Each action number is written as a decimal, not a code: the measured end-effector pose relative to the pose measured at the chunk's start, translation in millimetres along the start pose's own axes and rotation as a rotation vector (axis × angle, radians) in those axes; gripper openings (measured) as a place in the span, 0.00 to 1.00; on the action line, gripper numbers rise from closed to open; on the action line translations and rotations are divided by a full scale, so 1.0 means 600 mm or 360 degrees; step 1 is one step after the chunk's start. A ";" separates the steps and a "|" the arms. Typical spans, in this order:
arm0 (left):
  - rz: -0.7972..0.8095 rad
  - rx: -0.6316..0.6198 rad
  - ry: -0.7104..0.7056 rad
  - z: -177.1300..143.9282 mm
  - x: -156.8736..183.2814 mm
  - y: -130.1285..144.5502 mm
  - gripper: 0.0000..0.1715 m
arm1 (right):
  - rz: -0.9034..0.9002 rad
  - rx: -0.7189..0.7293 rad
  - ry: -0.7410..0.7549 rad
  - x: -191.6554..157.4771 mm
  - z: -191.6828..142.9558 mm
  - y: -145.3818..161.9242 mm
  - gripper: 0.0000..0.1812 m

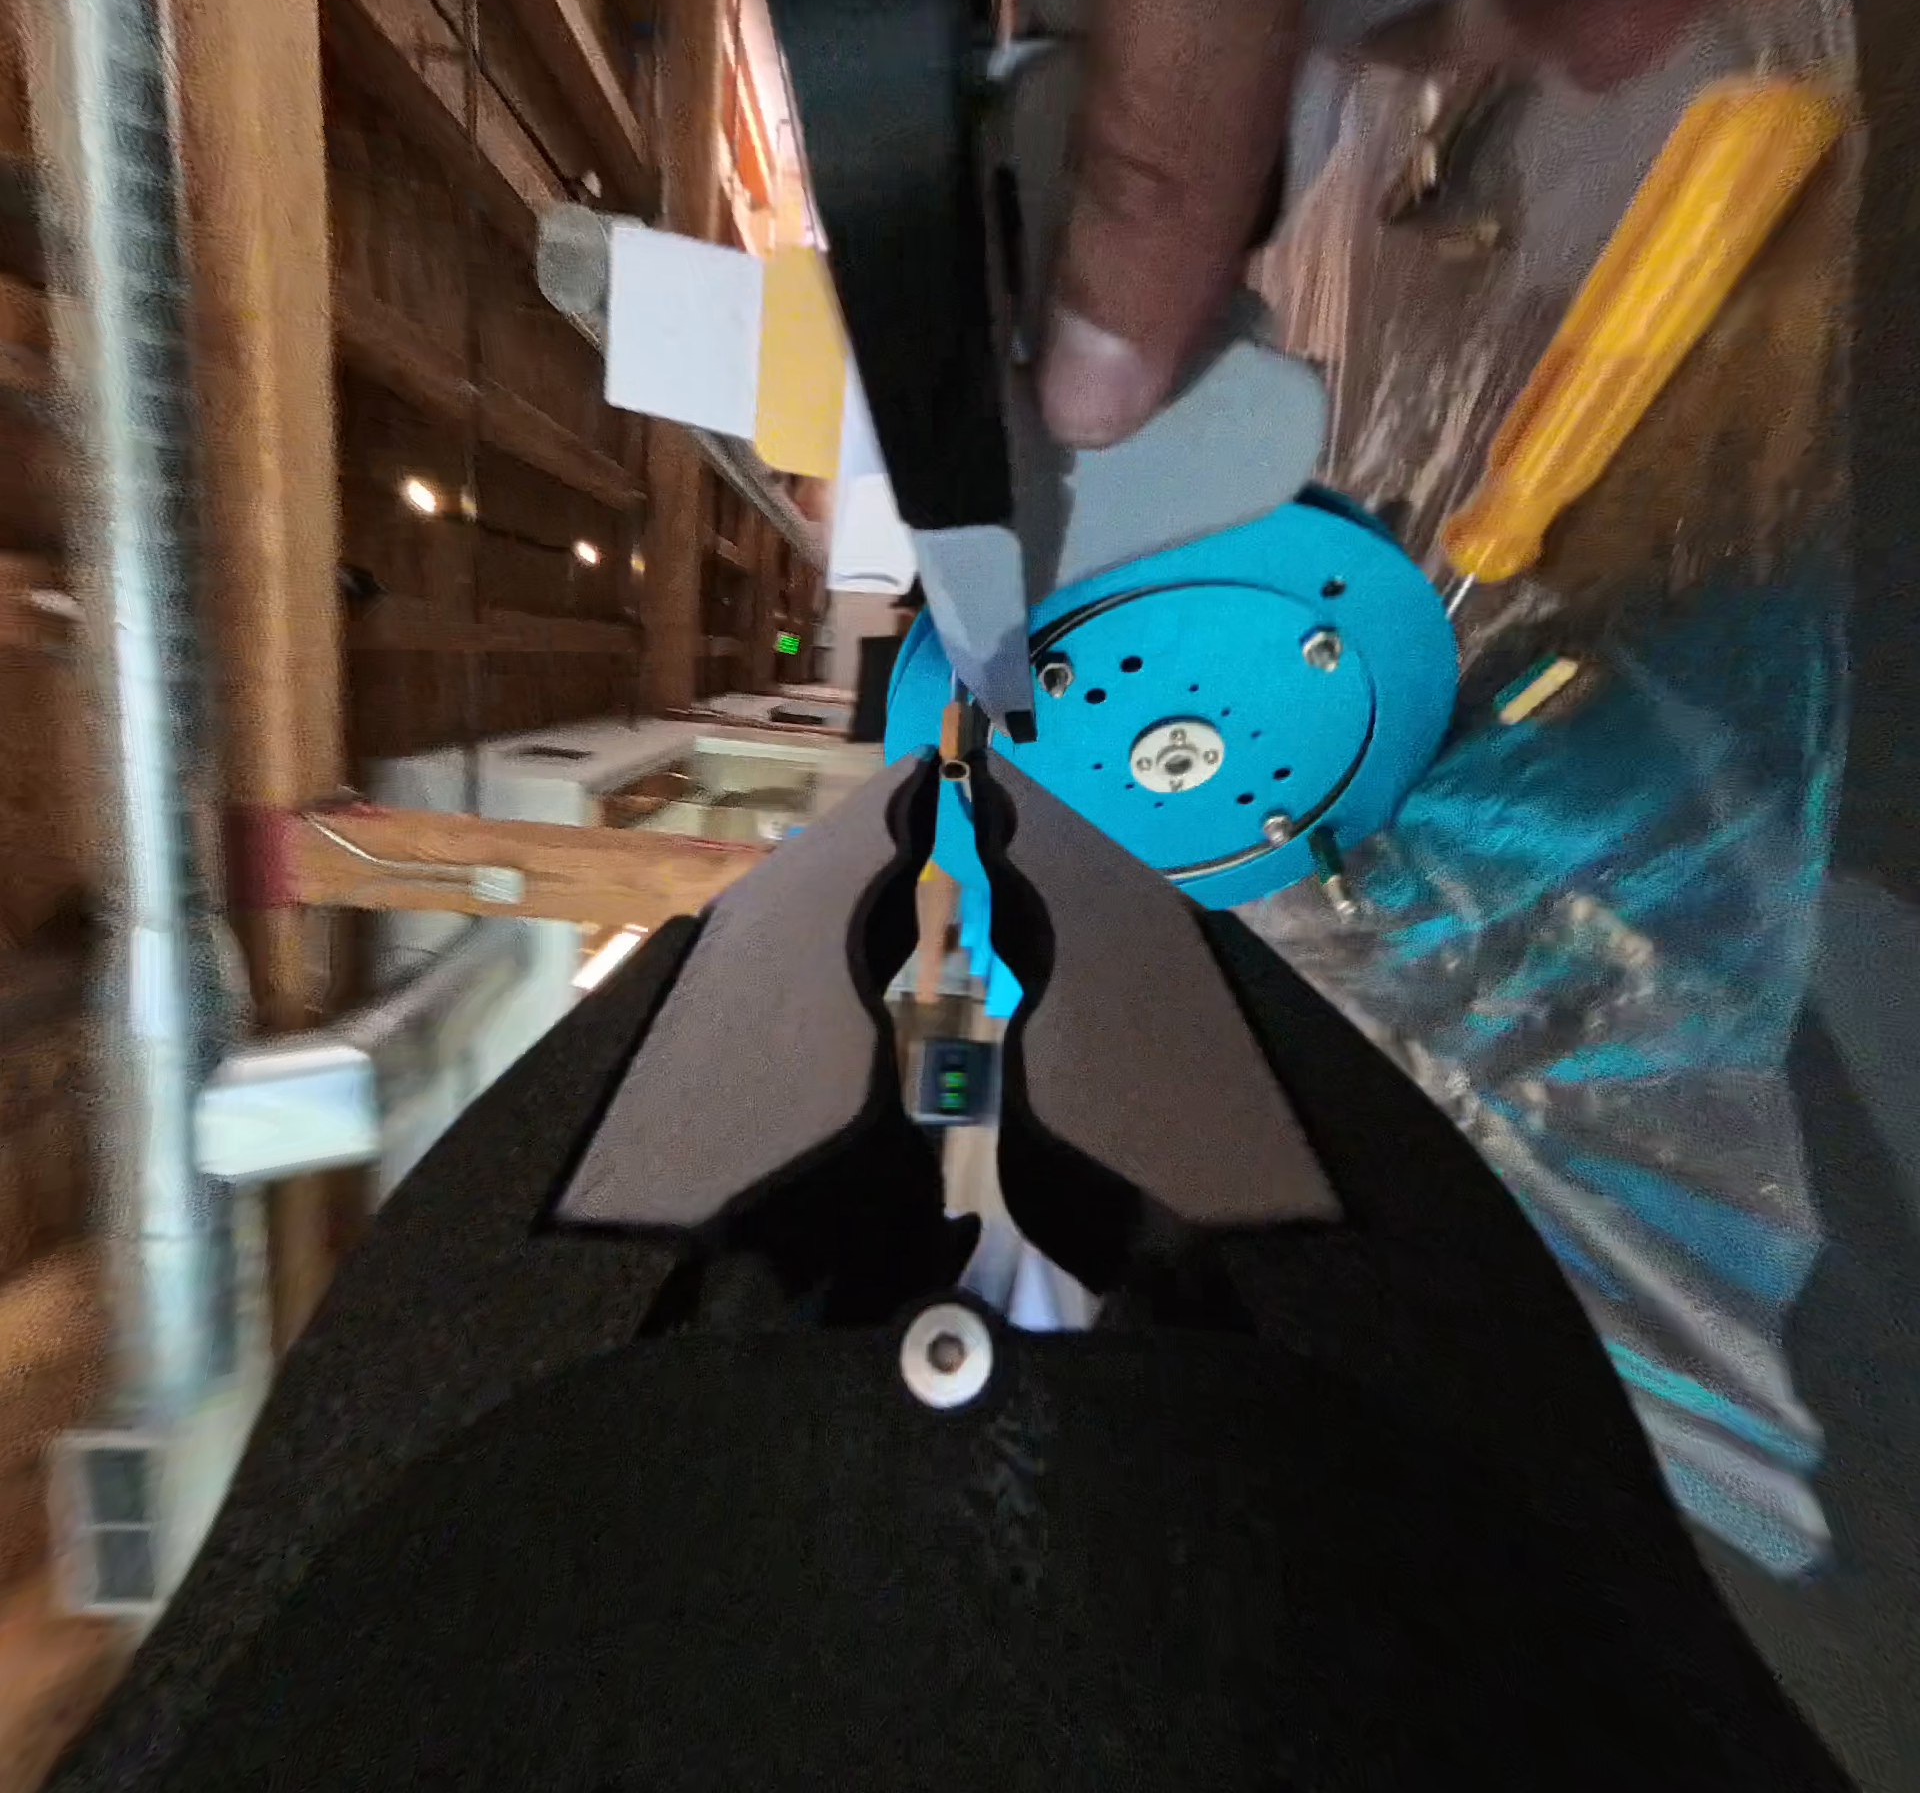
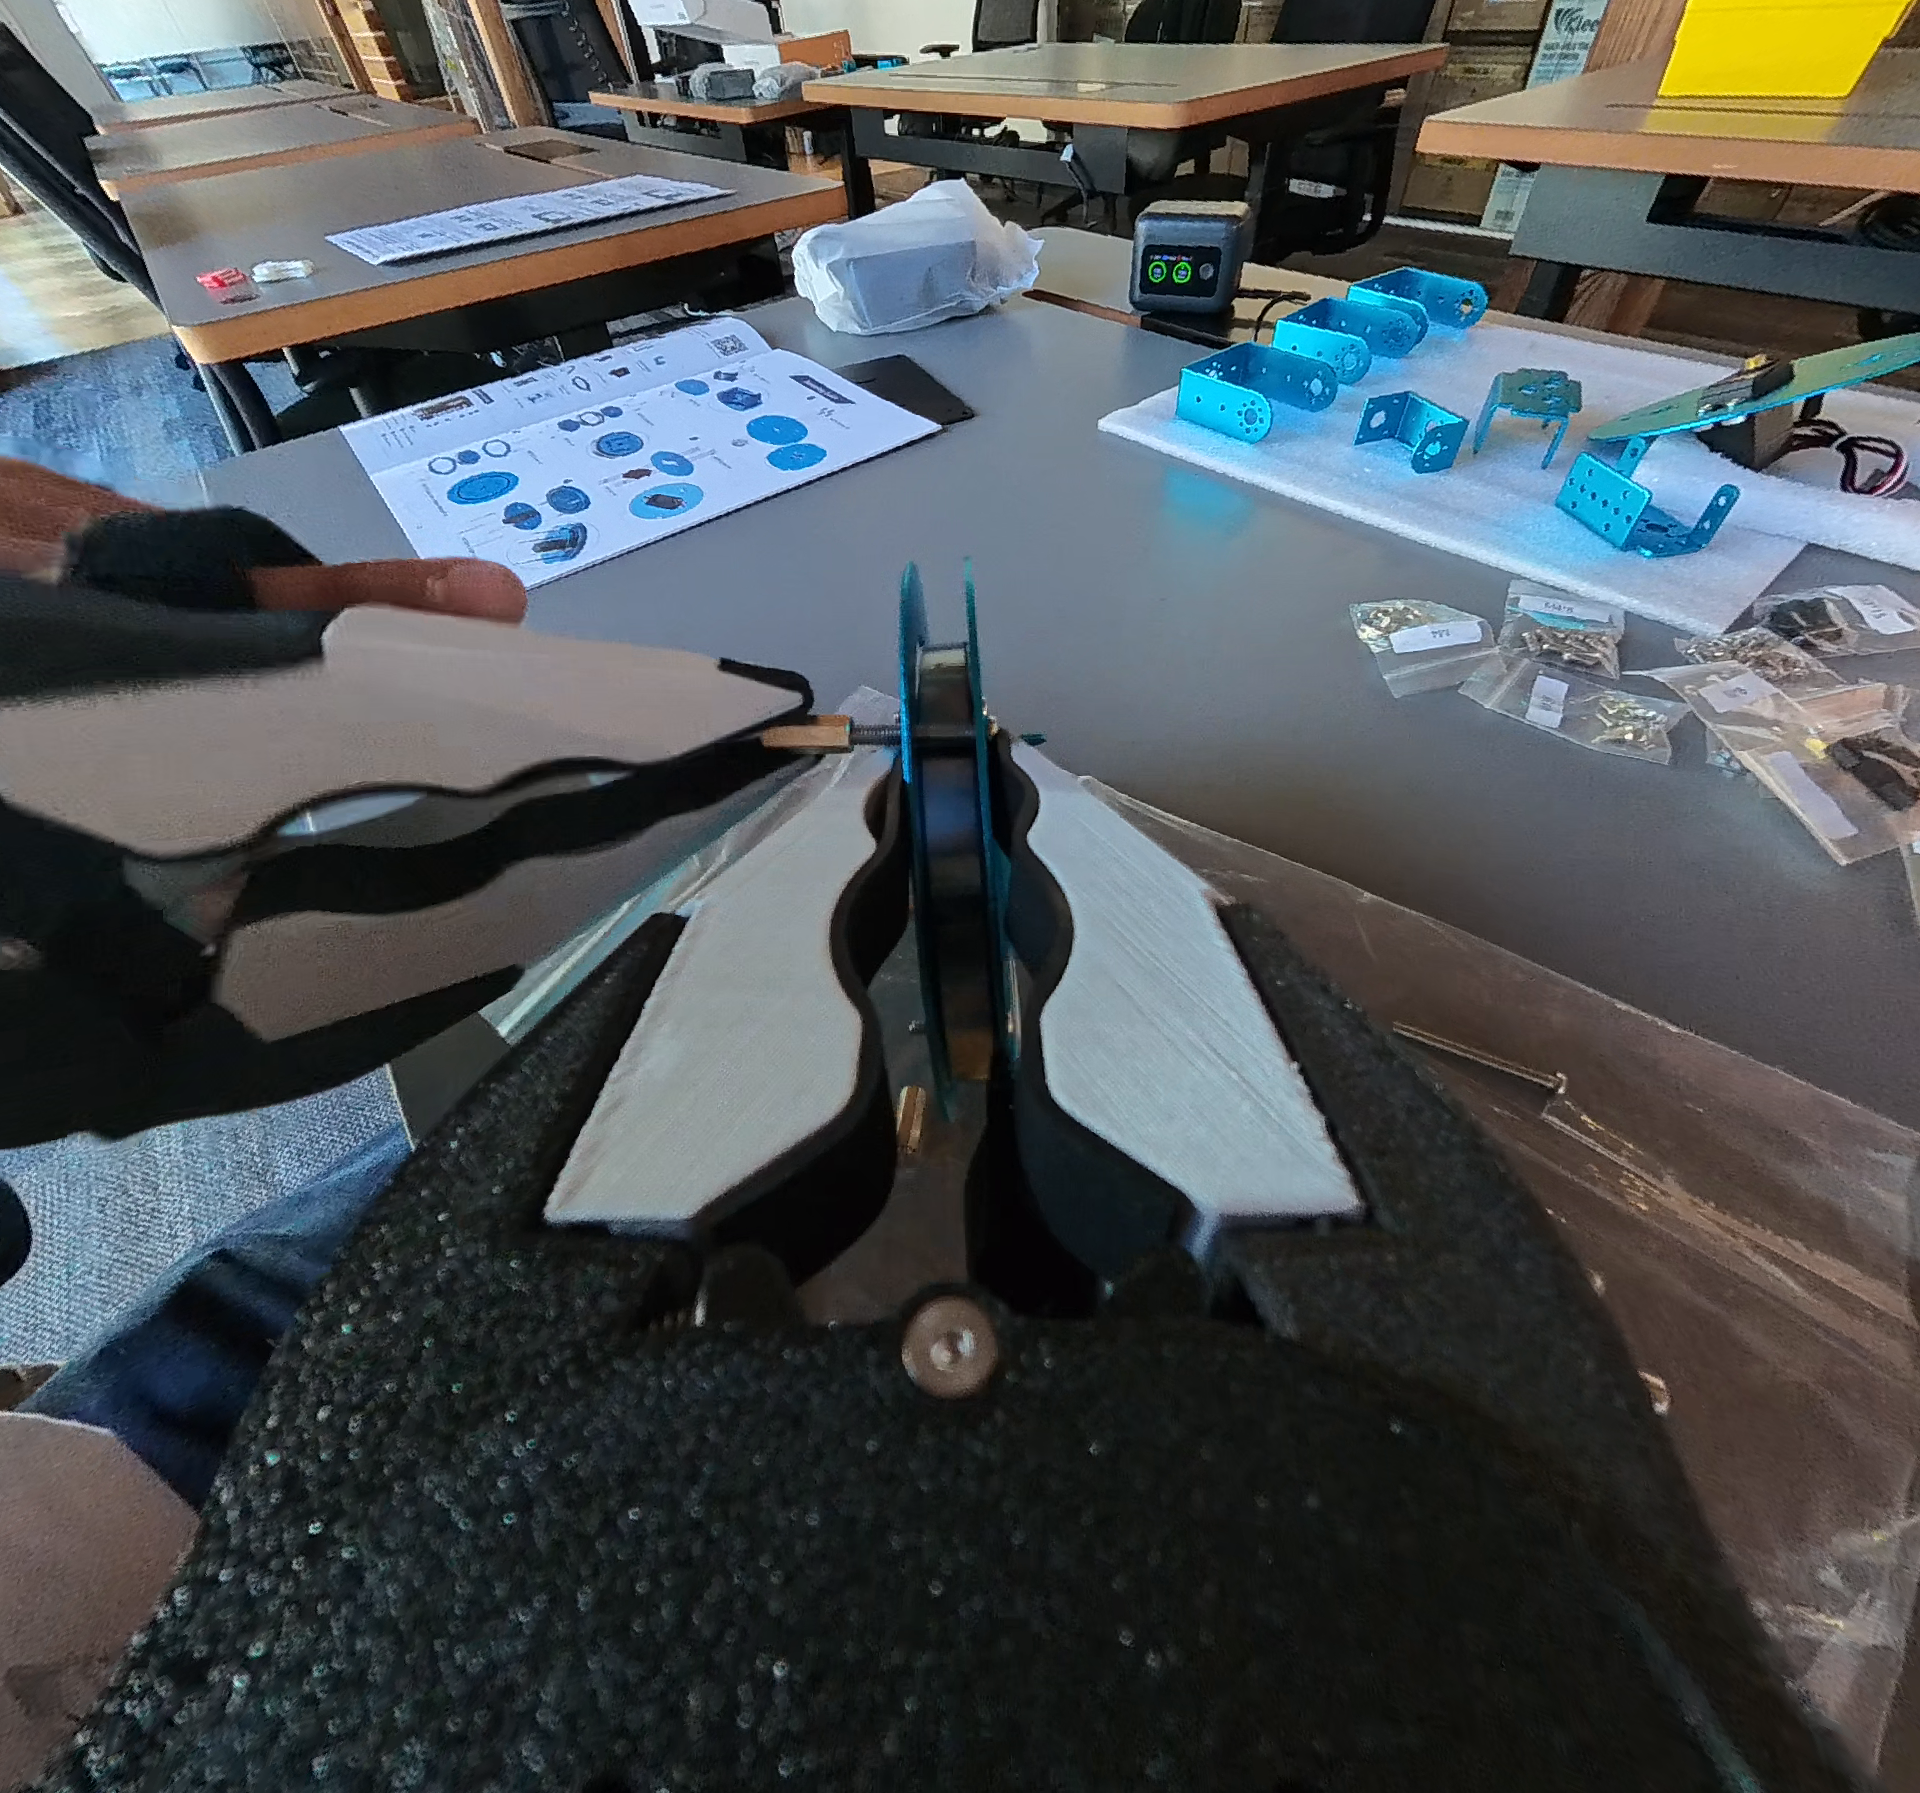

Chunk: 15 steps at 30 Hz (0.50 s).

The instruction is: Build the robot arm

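Note:
My right gripper (image 2: 945, 756) is shut on a blue round disc assembly (image 2: 940, 663), held edge-on above the grey table (image 2: 1195, 663). My left gripper (image 2: 800, 715) comes in from the left, shut on a small brass standoff (image 2: 805, 735) that meets a screw sticking out of the disc's left face. In the left wrist view, the left gripper (image 1: 961, 772) pinches the standoff (image 1: 958, 767) at the disc's (image 1: 1174, 725) edge. A grey finger of the right gripper (image 1: 977, 621) and a person's finger (image 1: 1143, 237) show on the disc.
An open instruction booklet (image 2: 634, 455) lies to the far left. Blue metal brackets (image 2: 1340, 351) sit on white foam (image 2: 1455, 496) at the right. Bags of screws (image 2: 1579, 663) lie nearer. A clear plastic sheet (image 2: 1558, 1068) lies under the right gripper, and a yellow-handled screwdriver (image 1: 1631, 320) rests beyond the disc. Less than 4 cm separates the two grippers' tips.

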State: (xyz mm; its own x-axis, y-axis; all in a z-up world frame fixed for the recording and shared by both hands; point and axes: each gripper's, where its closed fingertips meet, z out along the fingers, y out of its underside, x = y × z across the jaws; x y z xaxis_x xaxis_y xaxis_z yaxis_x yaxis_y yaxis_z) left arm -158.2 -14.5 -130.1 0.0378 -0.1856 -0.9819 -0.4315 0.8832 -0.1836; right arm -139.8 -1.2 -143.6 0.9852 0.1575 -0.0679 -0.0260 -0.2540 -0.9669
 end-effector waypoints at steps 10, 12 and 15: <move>-0.2813 0.0215 0.0830 -0.010 -0.008 0.000 0.10 | -0.0031 -0.0001 0.0002 -0.007 0.002 -0.001 0.07; -0.2963 0.0272 0.0969 -0.009 0.000 -0.010 0.09 | -0.0047 -0.0002 0.0005 -0.009 0.003 -0.001 0.07; -0.2961 0.0269 0.0965 -0.006 0.003 -0.014 0.03 | -0.0054 -0.0005 0.0006 -0.010 0.002 -0.001 0.07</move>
State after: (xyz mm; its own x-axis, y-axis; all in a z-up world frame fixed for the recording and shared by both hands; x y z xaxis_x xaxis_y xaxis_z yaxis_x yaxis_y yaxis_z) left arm -157.7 -24.0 -130.1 -0.0113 -0.8423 0.5389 -0.1501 -0.5314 -0.8337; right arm -146.0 -0.8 -143.2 0.9861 0.1623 -0.0344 0.0076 -0.2514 -0.9678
